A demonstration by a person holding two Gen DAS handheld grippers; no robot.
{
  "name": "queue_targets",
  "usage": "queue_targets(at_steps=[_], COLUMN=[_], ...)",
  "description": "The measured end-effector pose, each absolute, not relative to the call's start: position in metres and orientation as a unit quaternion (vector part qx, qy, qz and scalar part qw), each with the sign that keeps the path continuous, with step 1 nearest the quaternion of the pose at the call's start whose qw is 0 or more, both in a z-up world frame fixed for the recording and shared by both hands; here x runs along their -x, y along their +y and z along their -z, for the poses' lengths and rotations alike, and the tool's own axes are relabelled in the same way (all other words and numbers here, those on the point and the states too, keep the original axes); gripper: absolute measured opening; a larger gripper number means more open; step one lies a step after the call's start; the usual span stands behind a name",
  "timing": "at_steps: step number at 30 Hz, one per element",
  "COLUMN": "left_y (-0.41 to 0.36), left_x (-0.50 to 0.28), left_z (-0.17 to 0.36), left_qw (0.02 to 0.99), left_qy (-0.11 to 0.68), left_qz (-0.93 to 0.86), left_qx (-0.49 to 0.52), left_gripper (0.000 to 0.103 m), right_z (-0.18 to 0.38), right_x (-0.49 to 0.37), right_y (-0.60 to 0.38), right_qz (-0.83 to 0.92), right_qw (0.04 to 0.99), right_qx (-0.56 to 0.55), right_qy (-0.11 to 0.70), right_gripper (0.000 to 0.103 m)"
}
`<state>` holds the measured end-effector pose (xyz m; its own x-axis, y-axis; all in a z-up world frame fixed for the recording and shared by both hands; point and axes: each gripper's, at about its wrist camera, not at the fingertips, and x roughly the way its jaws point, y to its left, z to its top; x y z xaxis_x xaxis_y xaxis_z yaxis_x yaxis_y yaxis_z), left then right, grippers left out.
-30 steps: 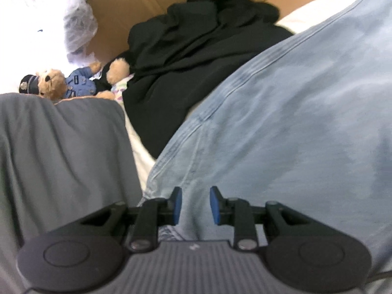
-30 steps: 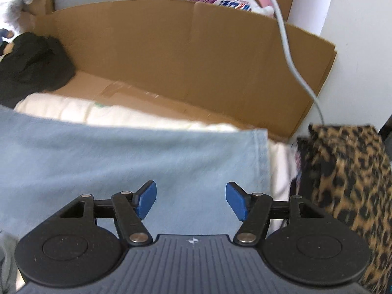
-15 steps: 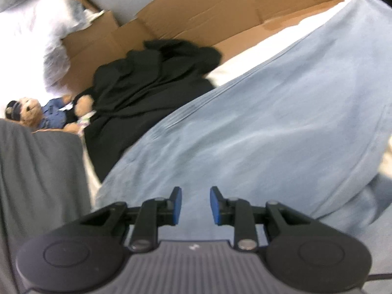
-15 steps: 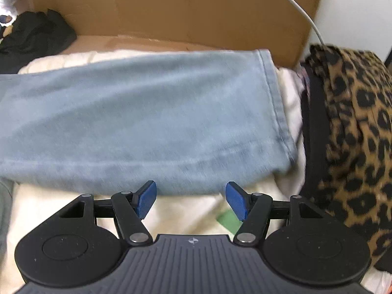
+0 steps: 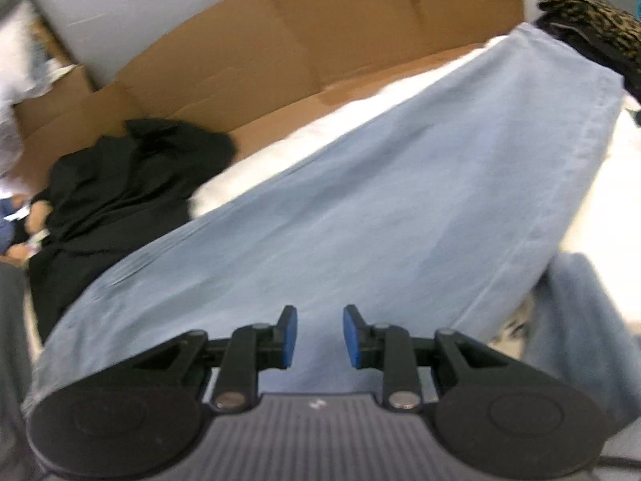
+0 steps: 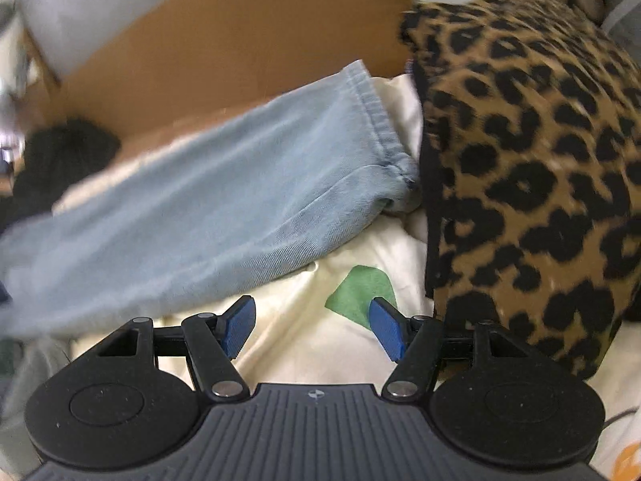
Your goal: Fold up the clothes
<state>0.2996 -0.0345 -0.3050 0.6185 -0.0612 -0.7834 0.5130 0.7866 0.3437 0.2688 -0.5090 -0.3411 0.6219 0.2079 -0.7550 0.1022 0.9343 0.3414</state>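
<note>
The light blue jeans (image 5: 400, 208) fill the middle of the left wrist view, running from lower left to upper right, and cross the left half of the right wrist view (image 6: 224, 200). The denim is pale and faded, laid flat in a long band with a stitched hem at its upper right end; in the right wrist view that hem lies just beside the leopard-print garment (image 6: 529, 168), perhaps touching it at its lower corner. No brand, label or writing can be read in either view.

Under the jeans lies a cream sheet (image 6: 320, 340) with a green patch (image 6: 360, 292) printed on it; bare sheet shows below the denim at the centre bottom of the right wrist view. A brown cardboard wall (image 5: 320, 40) closes off the top of both views. The leopard-print garment bulks up the right side of the right wrist view, hemming in that edge. A black garment (image 5: 120, 184) lies crumpled at the left of the left wrist view, beside the jeans' far edge.

The left gripper (image 5: 316, 334) sits over the denim at bottom centre, its blue pads a narrow gap apart with nothing pinched. The right gripper (image 6: 312, 326) hovers over the cream sheet, spread wide and empty.
</note>
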Motion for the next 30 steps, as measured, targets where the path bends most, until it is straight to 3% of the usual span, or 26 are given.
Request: queue_targets(at_steps=[9,15,17,20,21,22,28,30], left_y=[-0.065,-0.066,-0.066,-0.066,-0.066,-0.067,-0.068,-0.068], left_x=[-0.308,-0.309,-0.309,-0.31,-0.31,-0.31,-0.308,-0.307], left_z=[0.328,0.332,0.333,0.335,0.336,0.337,0.332,0.328], left_qw=[0.84,0.833,0.831,0.828,0.827,0.826,0.828,0.829], left_qy=[0.422,0.428,0.43,0.433,0.434,0.435,0.434,0.433], left_qz=[0.198,0.201,0.202,0.203,0.204,0.204,0.203,0.202], left_qx=[-0.279,-0.286,-0.288,-0.292,-0.293,-0.294,-0.292,-0.29], left_gripper=[0.026,0.026,0.026,0.026,0.026,0.026,0.026,0.027], right_z=[0.352,0.35,0.348,0.34,0.336,0.332,0.323,0.321], right_x=[-0.29,-0.335,-0.342,-0.343,-0.342,-0.34,-0.331,-0.331], right_y=[-0.514,-0.505,-0.509,-0.507,-0.503,-0.498,-0.49,-0.488], right_qz=[0.013,0.085,0.111,0.128,0.131,0.139,0.153,0.156], right_qw=[0.881,0.888,0.883,0.892,0.9,0.909,0.919,0.918], right_qx=[-0.263,-0.207,-0.223,-0.197,-0.171,-0.135,-0.082,-0.068], right_qy=[0.394,0.401,0.399,0.386,0.379,0.37,0.355,0.359], right_gripper=[0.069,0.066,0.056,0.03,0.016,0.01,0.01,0.018])
